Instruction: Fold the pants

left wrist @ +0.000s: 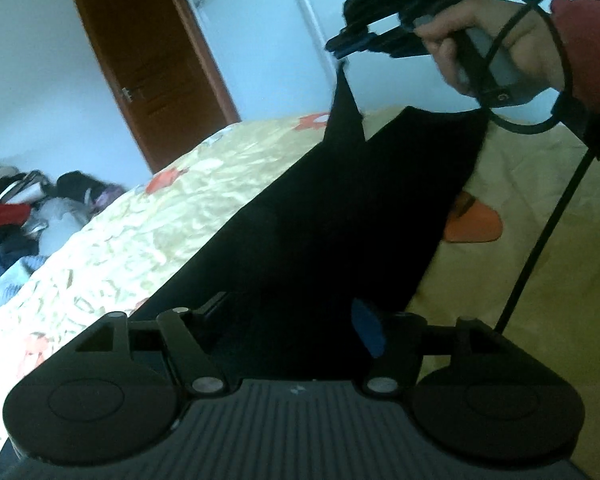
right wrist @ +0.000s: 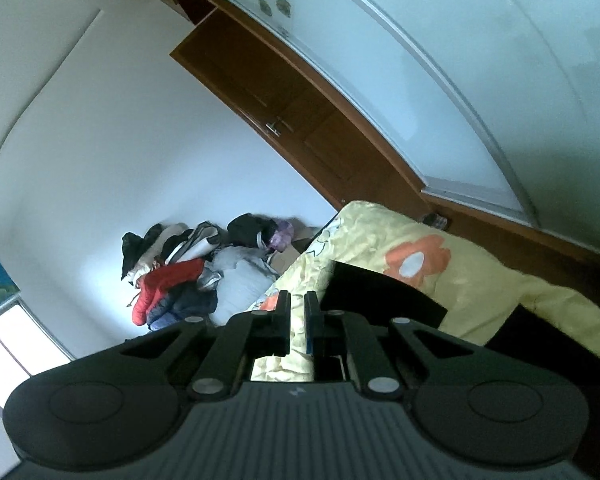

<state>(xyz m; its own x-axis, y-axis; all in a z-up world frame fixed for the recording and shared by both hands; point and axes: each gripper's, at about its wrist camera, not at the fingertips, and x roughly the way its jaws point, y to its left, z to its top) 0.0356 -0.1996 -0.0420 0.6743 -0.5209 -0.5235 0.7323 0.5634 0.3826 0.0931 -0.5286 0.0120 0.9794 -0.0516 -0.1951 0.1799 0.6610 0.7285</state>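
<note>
Left wrist view shows the black pants (left wrist: 320, 208) stretched out over the bed (left wrist: 140, 216), which has a yellow flowery cover. The right gripper (left wrist: 346, 46) is up in the air with its jaws clenched on a pinch of the fabric, pulling one edge into a little peak off the bed. The left gripper (left wrist: 292, 320) sits low at the near end of the pants, jaws spread wide with the dark cloth lying between them; I can't tell whether they actually have hold of it. In the right wrist view the jaws look nearly closed, and a corner of the pants (right wrist: 376, 292) is visible on the bed just past them.

My guess is this is the lift before a fold: one edge is raised, ready to go over the rest. Next move probably needs the right hand to carry that edge across and lay it flat, while the left end stays pinned so nothing bunches.

There's a pile of clothes (right wrist: 188, 276) by the far wall, unrelated.
</note>
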